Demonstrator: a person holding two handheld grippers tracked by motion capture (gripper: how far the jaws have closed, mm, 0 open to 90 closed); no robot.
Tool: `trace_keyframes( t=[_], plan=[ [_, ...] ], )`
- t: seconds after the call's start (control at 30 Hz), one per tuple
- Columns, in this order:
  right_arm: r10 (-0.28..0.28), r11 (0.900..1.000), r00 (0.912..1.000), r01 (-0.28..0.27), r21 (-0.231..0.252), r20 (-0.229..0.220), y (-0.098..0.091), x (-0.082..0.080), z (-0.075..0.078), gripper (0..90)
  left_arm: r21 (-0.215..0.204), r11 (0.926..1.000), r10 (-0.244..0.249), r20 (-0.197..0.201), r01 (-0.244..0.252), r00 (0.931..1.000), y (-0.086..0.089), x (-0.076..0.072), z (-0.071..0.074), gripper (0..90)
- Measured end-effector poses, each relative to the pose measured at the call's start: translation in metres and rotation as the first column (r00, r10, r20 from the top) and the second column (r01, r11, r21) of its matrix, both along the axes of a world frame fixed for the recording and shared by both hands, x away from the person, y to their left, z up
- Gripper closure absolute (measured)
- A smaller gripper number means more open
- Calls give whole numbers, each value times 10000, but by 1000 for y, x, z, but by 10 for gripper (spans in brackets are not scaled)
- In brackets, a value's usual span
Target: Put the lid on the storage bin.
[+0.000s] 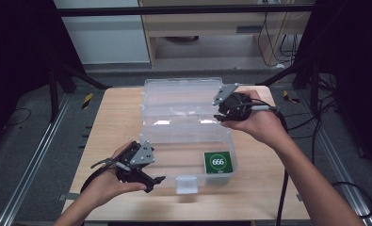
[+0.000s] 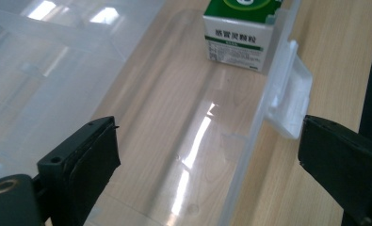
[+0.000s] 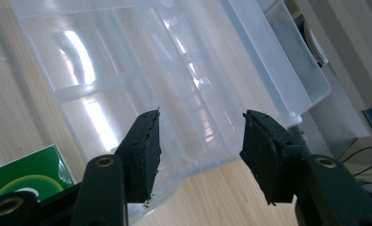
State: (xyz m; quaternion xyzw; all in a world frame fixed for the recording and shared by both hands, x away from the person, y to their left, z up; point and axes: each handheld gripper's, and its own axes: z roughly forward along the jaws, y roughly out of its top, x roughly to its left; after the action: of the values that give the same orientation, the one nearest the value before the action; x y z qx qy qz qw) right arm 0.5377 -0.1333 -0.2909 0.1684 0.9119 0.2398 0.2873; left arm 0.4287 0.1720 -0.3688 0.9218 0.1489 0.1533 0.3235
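Closing of the clear plastic box looks to be the step in hand: its lid stands open and tilted back from the rear edge of the tray, and the right gripper hangs at the lid's right end, jaws about half apart, nothing between the pads as far as the right gripper view shows, though the lid's edge lies just beyond them. Beside the tray's front left corner, the left gripper has its jaws spread wide and empty; in the left gripper view the tray's front wall runs between them and the white latch tab on that wall sits just ahead of one jaw. Inside the tray, pushed into its front right corner, stands a small green and white carton, touching the wall there. My reading is that the next move calls for the right gripper to catch or push the lid's rim and swing it forward over the tray, while the left steadies the front wall and stands ready to press the latch shut; the carton looks low enough to clear. Writing: "666" in a white ring on the carton's green top; its white side carries Chinese characters too small to read with confidence.
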Motion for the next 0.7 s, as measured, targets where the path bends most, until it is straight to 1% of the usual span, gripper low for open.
trace_keyframes(
  t=[0.03, 0.07, 0.13, 0.17, 0.27, 0.33, 0.4, 0.47, 0.57, 0.63, 0.67, 0.7],
  plan=[
    [88, 9999, 10000, -88, -80, 38, 3, 2, 0, 483, 88, 10000, -45, -20, 46, 10000, 0, 0, -2, 54],
    [122, 9998, 9999, -121, -169, 83, 7, 3, -1, 488, 85, 9999, -86, -82, 87, 9999, 0, 0, -4, 59],
    [276, 9993, 9996, -277, -262, -12, 13, 6, -3, 502, 139, 9996, -233, -300, 237, 9993, 1, -1, -7, 64],
    [372, 9986, 9993, -373, -366, -29, 16, 8, -4, 508, 181, 9995, -260, -283, 265, 9993, 0, -2, -8, 75],
    [608, 9958, 9981, -615, -682, -124, 24, 15, -9, 532, 494, 9979, -404, -379, 422, 9985, -2, -2, -11, 104],
    [641, 9937, 9977, -659, -905, -218, 27, 20, -11, 543, 640, 9966, -494, -504, 526, 9975, -3, -3, -14, 133],
    [716, 9900, 9971, -742, -1200, -260, 30, 25, -14, 546, 750, 9947, -655, -677, 705, 9956, -3, -2, -16, 157],
    [809, 9873, 9962, -843, -1343, -309, 33, 29, -15, 554, 768, 9944, -668, -768, 727, 9948, -3, -1, -20, 194],
    [950, 9840, 9944, -1009, -1470, -468, 37, 34, -17, 574, 908, 9916, -824, -1001, 916, 9916, -6, 1, -25, 214],
    [1145, 9791, 9915, -1232, -1617, -622, 39, 35, -18, 592, 1022, 9897, -889, -1137, 1006, 9895, -8, 1, -27, 239],
    [1203, 9762, 9909, -1293, -1743, -610, 40, 36, -19, 608, 1001, 9901, -869, -1158, 987, 9895, -9, 1, -29, 248],
    [1218, 9742, 9908, -1306, -1842, -581, 40, 36, -20, 619, 1090, 9889, -877, -1213, 1011, 9887, -9, 1, -29, 276]
  ],
)
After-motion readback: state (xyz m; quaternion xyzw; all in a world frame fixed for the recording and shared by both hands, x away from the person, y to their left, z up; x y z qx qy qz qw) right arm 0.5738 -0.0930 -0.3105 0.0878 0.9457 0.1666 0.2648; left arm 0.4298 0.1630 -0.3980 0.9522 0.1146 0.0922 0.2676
